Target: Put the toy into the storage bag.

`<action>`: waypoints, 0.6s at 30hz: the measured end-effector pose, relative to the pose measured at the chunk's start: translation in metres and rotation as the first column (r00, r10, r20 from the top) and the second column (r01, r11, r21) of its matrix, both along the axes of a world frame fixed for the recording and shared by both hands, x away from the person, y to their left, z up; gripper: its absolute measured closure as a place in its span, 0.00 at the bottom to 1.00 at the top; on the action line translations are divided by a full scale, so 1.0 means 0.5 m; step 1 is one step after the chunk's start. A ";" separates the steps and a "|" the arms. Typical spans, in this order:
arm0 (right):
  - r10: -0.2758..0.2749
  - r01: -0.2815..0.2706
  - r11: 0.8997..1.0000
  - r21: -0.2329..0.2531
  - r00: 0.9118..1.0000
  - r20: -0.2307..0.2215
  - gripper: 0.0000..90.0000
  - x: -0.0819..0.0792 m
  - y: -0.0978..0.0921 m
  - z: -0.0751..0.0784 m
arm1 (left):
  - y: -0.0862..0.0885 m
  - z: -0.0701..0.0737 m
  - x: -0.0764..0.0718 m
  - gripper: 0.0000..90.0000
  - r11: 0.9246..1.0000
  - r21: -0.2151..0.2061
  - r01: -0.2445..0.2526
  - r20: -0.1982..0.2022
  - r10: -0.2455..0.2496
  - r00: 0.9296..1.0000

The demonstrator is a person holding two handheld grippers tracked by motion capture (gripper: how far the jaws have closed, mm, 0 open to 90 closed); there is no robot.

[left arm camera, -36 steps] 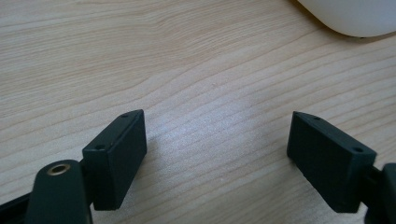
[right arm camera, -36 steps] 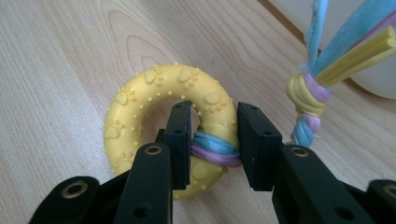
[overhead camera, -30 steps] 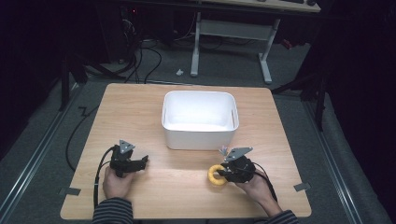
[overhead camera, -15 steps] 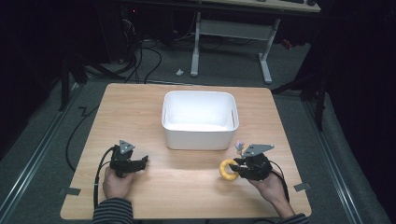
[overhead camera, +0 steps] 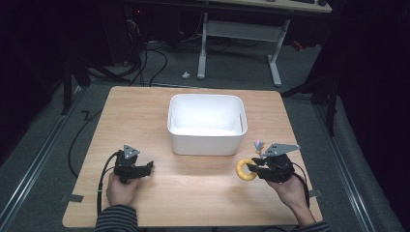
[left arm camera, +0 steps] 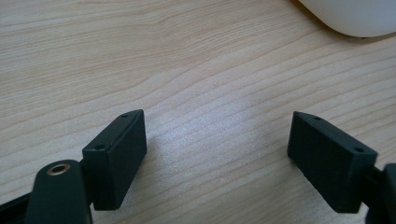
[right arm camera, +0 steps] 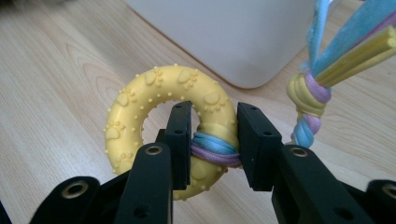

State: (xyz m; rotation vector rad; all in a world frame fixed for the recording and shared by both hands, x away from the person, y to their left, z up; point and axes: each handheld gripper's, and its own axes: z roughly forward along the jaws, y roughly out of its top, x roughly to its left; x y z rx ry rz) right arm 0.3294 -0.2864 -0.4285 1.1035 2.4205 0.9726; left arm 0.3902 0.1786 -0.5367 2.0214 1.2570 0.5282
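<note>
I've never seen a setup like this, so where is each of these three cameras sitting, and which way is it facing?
High view: above the person's side, facing forward and down on the table; both hands show.
Left gripper view: rides the left gripper, facing bare wood between its open jaws.
Right gripper view: rides the right gripper, jaws clamping the yellow ring toy.
All three share the white bin.
</note>
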 end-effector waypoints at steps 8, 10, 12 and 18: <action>-0.020 0.019 1.000 0.009 0.999 0.028 0.75 -0.005 -0.019 0.038 | 0.000 0.000 0.000 0.23 1.000 0.001 0.000 0.000 0.000 1.000; -0.034 0.034 0.999 0.024 0.999 0.023 0.75 0.002 -0.031 0.052 | 0.000 0.000 0.001 0.23 1.000 0.001 -0.001 0.001 0.001 1.000; -0.039 0.038 0.999 0.019 0.999 0.032 0.75 0.003 -0.035 0.062 | 0.000 0.000 0.000 0.23 1.000 0.001 -0.001 0.000 0.001 1.000; -0.049 0.047 0.997 0.053 0.998 0.039 0.76 0.017 -0.041 0.088 | 0.000 0.000 0.001 0.23 1.000 0.000 -0.004 0.001 0.004 1.000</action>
